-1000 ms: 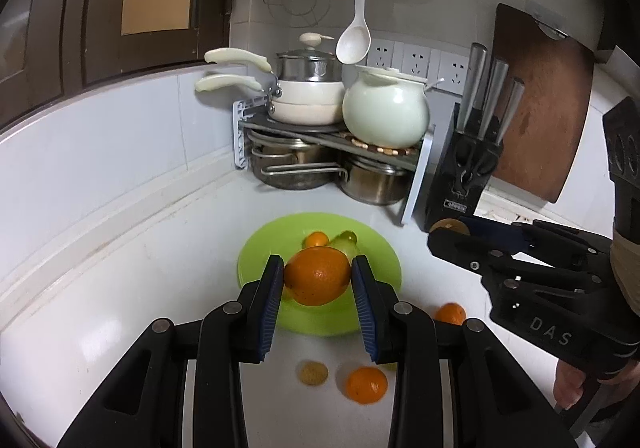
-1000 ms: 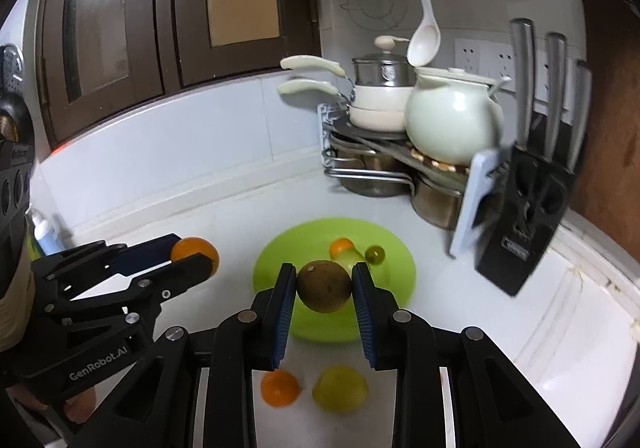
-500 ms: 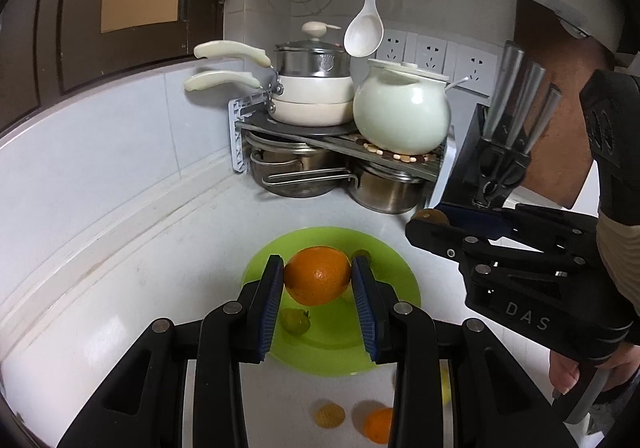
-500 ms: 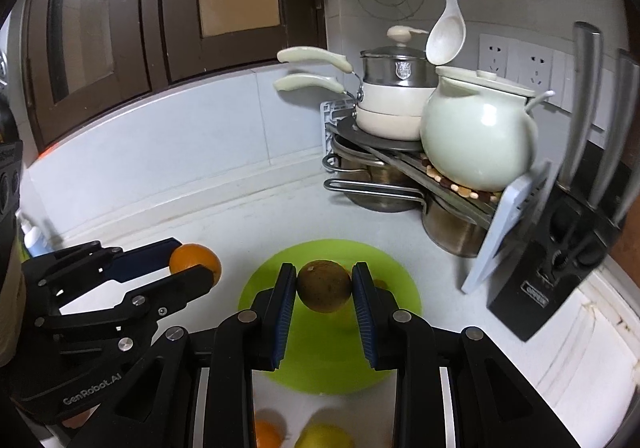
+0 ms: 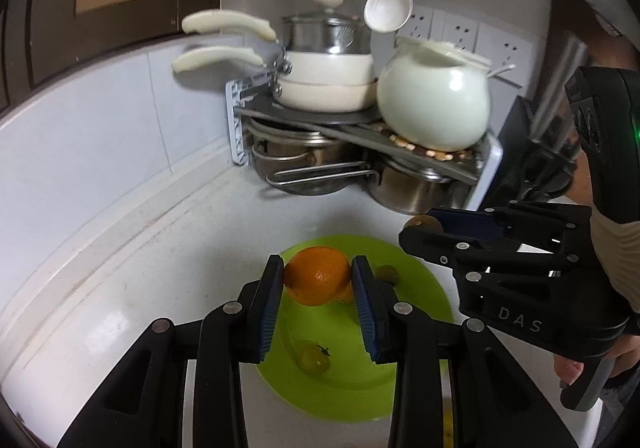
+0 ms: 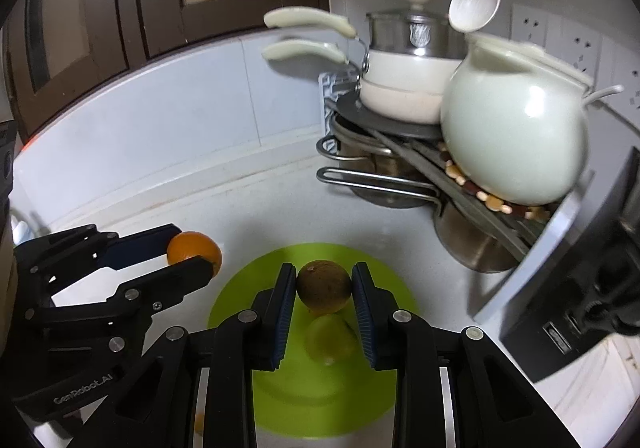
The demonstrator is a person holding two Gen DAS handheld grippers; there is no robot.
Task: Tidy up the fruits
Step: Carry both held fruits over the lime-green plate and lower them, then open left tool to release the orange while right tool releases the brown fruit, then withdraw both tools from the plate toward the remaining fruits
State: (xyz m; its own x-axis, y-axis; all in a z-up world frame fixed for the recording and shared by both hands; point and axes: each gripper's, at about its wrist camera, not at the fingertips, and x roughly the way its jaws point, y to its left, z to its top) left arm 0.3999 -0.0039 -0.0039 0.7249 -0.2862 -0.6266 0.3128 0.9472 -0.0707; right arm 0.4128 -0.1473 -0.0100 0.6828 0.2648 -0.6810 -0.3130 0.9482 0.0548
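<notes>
I keep L gripper [image 5: 318,280] clamped on orange [image 5: 316,280], R gripper [image 6: 324,286] clamped on brown fruit [image 6: 323,285] (kiwi, maybe). Both hang over green plate [image 5: 416,296], which has small fruits on it.

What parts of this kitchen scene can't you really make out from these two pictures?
- Left wrist view: an orange fruit on the green plate, mostly hidden behind the held orange.
- Left wrist view: something yellow at the bottom edge, behind the left gripper.
- Right wrist view: the yellow-green fruit is blurred.
- Both views: the pots under the rack are shadowed.
</notes>
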